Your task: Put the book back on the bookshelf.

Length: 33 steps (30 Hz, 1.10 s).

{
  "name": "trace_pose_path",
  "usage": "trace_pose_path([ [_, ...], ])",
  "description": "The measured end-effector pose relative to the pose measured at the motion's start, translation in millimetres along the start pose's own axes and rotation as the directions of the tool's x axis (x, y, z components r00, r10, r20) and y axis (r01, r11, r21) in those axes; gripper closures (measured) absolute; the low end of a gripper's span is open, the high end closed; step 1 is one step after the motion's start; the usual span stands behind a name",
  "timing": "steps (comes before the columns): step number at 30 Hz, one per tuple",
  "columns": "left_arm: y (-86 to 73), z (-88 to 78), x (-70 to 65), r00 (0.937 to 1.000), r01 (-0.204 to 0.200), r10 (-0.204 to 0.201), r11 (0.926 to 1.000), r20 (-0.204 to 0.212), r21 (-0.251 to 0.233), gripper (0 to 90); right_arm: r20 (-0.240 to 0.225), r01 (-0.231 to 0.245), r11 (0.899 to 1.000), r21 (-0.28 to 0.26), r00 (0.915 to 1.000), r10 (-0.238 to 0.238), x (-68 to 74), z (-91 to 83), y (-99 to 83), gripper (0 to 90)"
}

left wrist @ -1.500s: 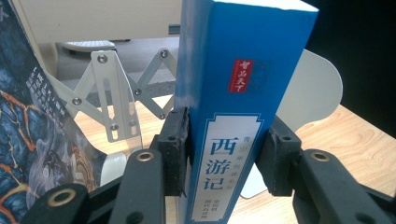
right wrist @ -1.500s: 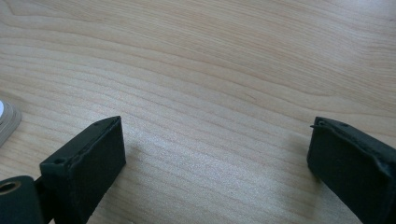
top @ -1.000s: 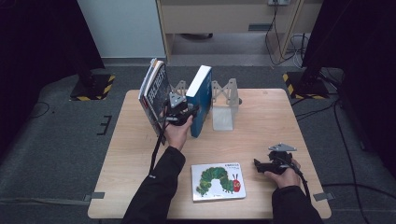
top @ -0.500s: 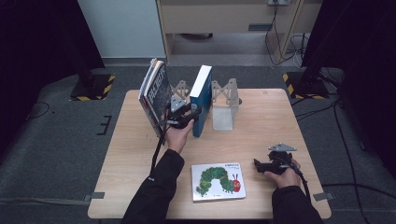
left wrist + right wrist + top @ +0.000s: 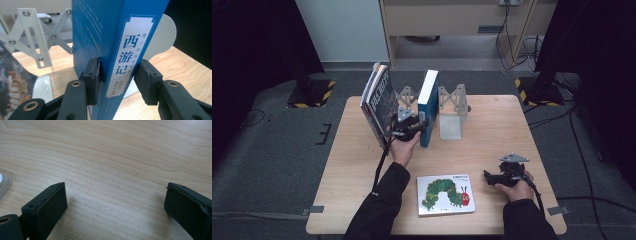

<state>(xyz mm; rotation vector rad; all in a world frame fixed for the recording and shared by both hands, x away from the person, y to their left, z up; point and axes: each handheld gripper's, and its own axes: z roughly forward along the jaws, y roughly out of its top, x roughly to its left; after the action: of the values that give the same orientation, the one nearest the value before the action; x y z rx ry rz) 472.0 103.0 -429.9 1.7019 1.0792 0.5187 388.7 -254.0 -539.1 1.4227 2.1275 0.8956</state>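
A blue book stands on edge at the back of the wooden table, inside a metal scissor-frame book rack. My left gripper grips the lower part of its spine. In the left gripper view the blue book sits between the pads, which press on both covers; the jaws have just been closing on it. My right gripper rests at the front right of the table. In its own view the right gripper is open over bare wood.
A dark-covered book leans at the rack's left end, close beside my left hand. A white picture book with a green caterpillar lies flat near the front edge. The rack's white end plate stands right of the blue book.
The blue book has tipped slightly more upright in the left gripper. The right gripper has stayed still.
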Motion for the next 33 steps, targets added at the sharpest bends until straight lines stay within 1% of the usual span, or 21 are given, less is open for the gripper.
trace_pose_path([
  [6,3.3,6.8,-9.1,1.0,-0.003,0.003,1.0,0.008,0.009,55.0,-0.001,0.0,1.0,0.0,1.0,0.0,0.0,0.0,0.0,4.8],
  [11,3.5,9.5,-11.5,0.9999,0.001,-0.001,1.0,0.013,0.003,54.5,0.0,0.001,1.0,-0.001,1.0,-0.001,0.0,0.1,0.0,4.8],
  [16,0.5,8.4,-8.6,0.9996,-0.013,0.014,0.9998,0.025,-0.016,54.1,-0.002,0.0,1.0,0.0,1.0,0.0,0.1,-0.1,0.0,4.9],
  [19,-3.0,5.4,-4.5,0.9991,-0.012,0.013,0.9995,0.041,-0.03,54.1,-0.002,0.004,1.0,0.001,1.0,-0.004,-0.1,0.0,-0.1,4.9],
  [21,-4.4,4.0,-3.1,0.9984,-0.019,0.021,0.9995,0.052,-0.026,54.4,-0.002,0.004,1.0,0.001,1.0,-0.004,0.0,-0.1,-0.1,4.9],
  [23,-5.5,3.4,-2.6,0.9977,-0.037,0.037,0.9993,0.056,-0.011,54.5,-0.003,0.005,1.0,0.001,1.0,-0.005,0.0,-0.1,-0.1,4.8],
  [25,-8.0,3.6,-2.2,0.9973,-0.045,0.045,0.999,0.059,-0.001,54.7,-0.003,0.003,1.0,0.002,1.0,-0.003,0.1,-0.2,-0.1,4.9],
  [27,-10.8,4.5,-1.1,0.9974,-0.041,0.04,0.9991,0.06,0.009,55.4,-0.004,0.003,1.0,0.002,1.0,-0.003,0.1,-0.2,-0.1,4.9],
  [31,-13.3,5.1,0.2,0.9974,-0.028,0.027,0.9996,0.067,0.008,57.1,-0.002,0.005,1.0,0.001,1.0,-0.005,0.0,0.0,-0.1,4.9],
  [33,-11.4,5.2,-0.8,0.998,-0.011,0.01,0.9998,0.062,0.017,57.2,-0.003,0.005,1.0,0.001,1.0,-0.005,0.0,-0.1,-0.1,4.9],
])
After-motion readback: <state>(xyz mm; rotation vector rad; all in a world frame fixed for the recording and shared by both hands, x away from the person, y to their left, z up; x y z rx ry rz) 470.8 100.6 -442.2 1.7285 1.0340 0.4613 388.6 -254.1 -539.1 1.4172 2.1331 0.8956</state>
